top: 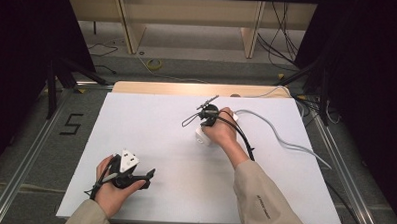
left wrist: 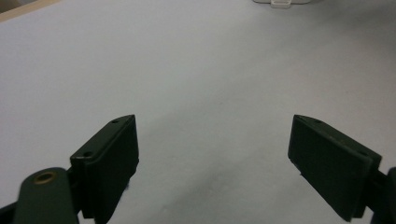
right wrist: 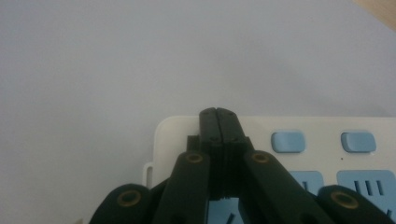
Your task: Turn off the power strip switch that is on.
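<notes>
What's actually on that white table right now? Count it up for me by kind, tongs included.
Tongs: 2, the left tongs with jaws wide apart, the right tongs with jaws pressed together over the power strip
Power strip: 1, white with light blue buttons and sockets
White cable trailing off the table's right side: 1
Total: 4

Left gripper [left wrist: 214,154] fingers spread wide; right gripper [right wrist: 218,114] fingers pressed together, pointing down.
</notes>
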Motion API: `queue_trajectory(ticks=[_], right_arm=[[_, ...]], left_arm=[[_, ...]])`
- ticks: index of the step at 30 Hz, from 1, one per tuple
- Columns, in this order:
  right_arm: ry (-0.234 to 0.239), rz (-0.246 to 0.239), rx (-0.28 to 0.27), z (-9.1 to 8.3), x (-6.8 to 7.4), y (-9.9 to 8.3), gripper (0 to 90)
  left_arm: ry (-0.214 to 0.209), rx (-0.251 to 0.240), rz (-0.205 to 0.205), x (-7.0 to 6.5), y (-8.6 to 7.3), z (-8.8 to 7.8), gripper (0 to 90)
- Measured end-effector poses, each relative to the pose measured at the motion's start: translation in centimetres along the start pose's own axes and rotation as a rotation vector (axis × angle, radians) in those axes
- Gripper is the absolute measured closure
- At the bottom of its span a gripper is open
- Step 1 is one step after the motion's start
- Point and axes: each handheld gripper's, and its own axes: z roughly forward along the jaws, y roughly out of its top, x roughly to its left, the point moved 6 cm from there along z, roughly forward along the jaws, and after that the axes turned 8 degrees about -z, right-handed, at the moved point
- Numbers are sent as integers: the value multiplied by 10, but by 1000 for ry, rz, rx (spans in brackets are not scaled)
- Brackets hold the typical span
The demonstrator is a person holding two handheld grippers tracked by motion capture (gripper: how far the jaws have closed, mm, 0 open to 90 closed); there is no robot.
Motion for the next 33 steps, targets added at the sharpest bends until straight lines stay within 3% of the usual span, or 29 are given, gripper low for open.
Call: queue_trajectory(ticks=[33], right_arm=[[7, 43, -40, -4, -2, -1, 900]], left_arm=[[0, 1, 0, 0, 0, 0, 159]])
